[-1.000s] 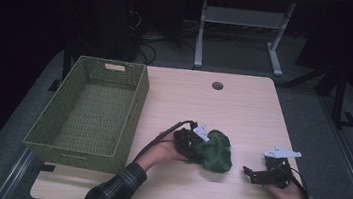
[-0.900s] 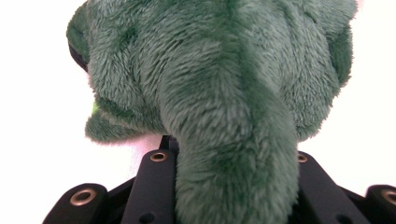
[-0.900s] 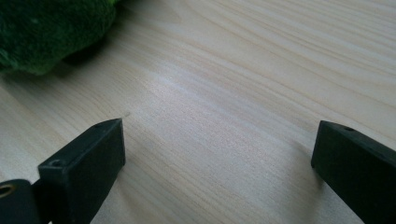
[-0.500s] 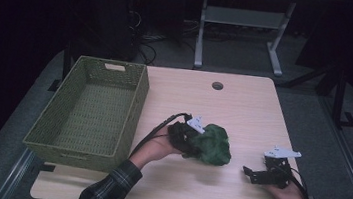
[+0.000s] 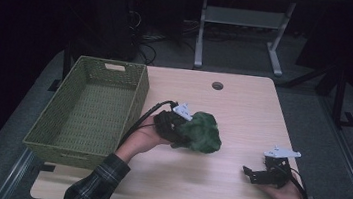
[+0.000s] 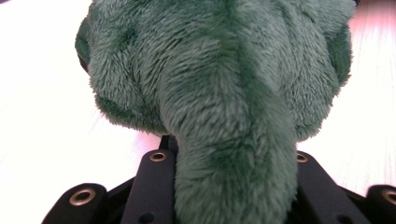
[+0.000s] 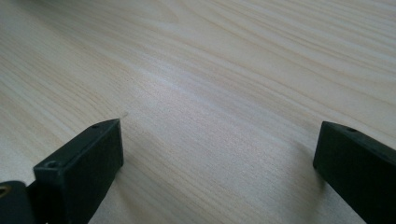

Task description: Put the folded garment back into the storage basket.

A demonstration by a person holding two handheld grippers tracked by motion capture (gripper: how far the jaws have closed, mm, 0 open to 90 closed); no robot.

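So the left tongs (image 5: 177,128) are pinching the green plush toy (image 5: 202,131), which sits just off the table (image 5: 243,112), right beside the woven basket (image 5: 88,107). In the left gripper view a thick fold of fur (image 6: 224,140) is squeezed between the two black jaws, so the grip looks decent to me. The right tongs (image 5: 256,175) rest low over the table near its right edge, spread wide with nothing between them.

My guess is the plush is headed for the basket. If so, get it high enough that the dangling bulk clears the near rim, since soft stuff loves to snag on wicker. Carry it over the middle of the basket, lower it a bit, then let go. Don't squeeze harder; fur slips when it bunches.
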